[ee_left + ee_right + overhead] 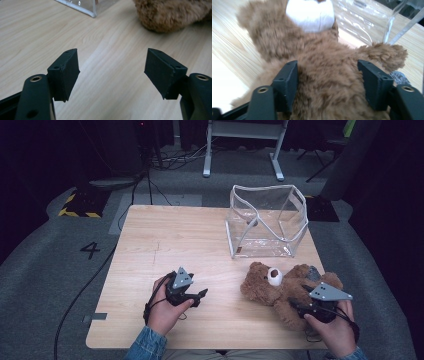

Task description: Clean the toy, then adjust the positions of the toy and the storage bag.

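Teddy bear, brown plush with a white muzzle, lying on its back at the near right of the wooden desk, its head pointing left and far. Right tongs, held in the person's right hand at the near right edge, reach over the bear's body; in the right gripper view the two black jaws stand wide on either side of the furry torso, with fur bulging between them, and whether the pads press on it cannot be told. Left tongs, held in the left hand at the near middle of the desk, point right toward the bear and are well apart from it; in the left gripper view their jaws are released and spread wide over bare wood, the bear's fur lying beyond them. Clear plastic bag, white-edged and standing open, sits at the far right of the desk, just beyond the bear. Grey three-cornered plates top both tongs.
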`<state>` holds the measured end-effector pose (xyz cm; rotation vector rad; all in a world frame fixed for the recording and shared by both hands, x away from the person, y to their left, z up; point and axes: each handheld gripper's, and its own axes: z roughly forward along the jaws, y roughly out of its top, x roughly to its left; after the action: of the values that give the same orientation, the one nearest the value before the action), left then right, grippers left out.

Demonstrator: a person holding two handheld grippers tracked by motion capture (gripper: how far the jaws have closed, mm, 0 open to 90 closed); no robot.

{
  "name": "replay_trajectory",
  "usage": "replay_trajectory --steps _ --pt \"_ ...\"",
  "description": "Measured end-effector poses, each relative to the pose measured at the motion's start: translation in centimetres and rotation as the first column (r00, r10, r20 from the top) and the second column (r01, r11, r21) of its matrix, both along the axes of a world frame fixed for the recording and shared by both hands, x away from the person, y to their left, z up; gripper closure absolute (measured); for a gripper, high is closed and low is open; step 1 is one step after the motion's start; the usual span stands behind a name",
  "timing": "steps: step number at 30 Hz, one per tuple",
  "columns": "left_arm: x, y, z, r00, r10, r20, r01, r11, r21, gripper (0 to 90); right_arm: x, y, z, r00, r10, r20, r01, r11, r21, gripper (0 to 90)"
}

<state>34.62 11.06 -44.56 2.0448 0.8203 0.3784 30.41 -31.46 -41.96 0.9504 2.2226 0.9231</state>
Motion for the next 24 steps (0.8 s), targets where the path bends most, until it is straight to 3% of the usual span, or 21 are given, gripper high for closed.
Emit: replay_trajectory --steps 3,10,17,24 --pt "1.0 -0.8 0.3 1.0 -0.003 0.008 0.003 1.0 -0.005 26.9 -0.5 -0.5 0.8 0.9998 0.012 0.013 -0.013 0.9956 0.092 32.2" --pt "3.5 -2.8 1.1 0.9997 0.005 0.024 -0.005 0.9999 -0.015 25.0 -2.0 -1.8 2.2 0.9963 -0.013 0.085 -0.001 0.9866 0.163 33.0" --pt "5.9 -5.3 2.0 0.9973 -0.004 0.074 0.003 0.9999 0.014 24.6 -3.0 -3.2 2.6 0.9932 -0.06 0.1 0.041 0.9821 0.184 33.9" --pt "8.6 -8.3 1.6 0.9971 0.0 0.077 0.001 0.9999 -0.013 25.8 -4.1 -4.2 2.8 0.9898 -0.091 0.109 0.068 0.9772 0.201 35.1"
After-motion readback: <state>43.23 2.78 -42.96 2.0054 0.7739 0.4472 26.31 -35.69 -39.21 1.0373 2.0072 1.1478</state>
